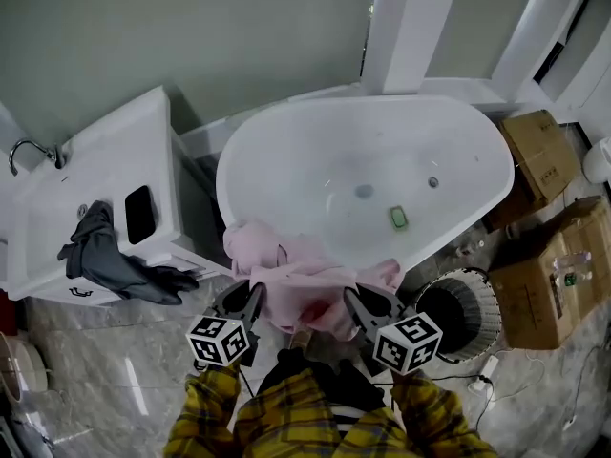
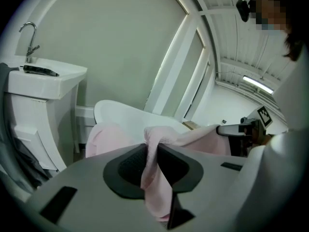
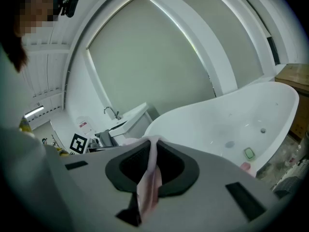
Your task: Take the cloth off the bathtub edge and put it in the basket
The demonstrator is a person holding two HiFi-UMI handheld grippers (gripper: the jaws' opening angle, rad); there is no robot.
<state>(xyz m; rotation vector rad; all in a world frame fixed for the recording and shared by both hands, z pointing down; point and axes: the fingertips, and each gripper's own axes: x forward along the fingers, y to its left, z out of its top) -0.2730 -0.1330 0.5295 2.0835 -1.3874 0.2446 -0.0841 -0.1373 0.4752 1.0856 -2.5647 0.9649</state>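
A person in yellow plaid sleeves grips a pink cloth (image 1: 304,289) with two hand-held tools at the near rim of a white tub (image 1: 363,103). The left tool (image 1: 254,294) has its jaws nearly together, a fold of the cloth pinched between the pads and hanging down out of them. The right tool (image 1: 353,296) is closed just as narrowly on another fold, which also trails down from its jaws. The cloth is strung between the two, so its long axis runs left to right across the head view, alongside the tub's near edge. Its far-left end bunches up against that rim, and its middle sags toward the person. Both tools point away from the person and slightly down, toward the tub. A round ribbed basket (image 1: 482,315) stands on the marble floor (image 1: 115,389) just right of the right tool, below the tub's side. A small green soap (image 1: 398,218) lies in the tub. At left a grey rag (image 1: 110,260) hangs over the front of a sink (image 1: 105,160), and cardboard boxes (image 1: 539,151) stand at right.
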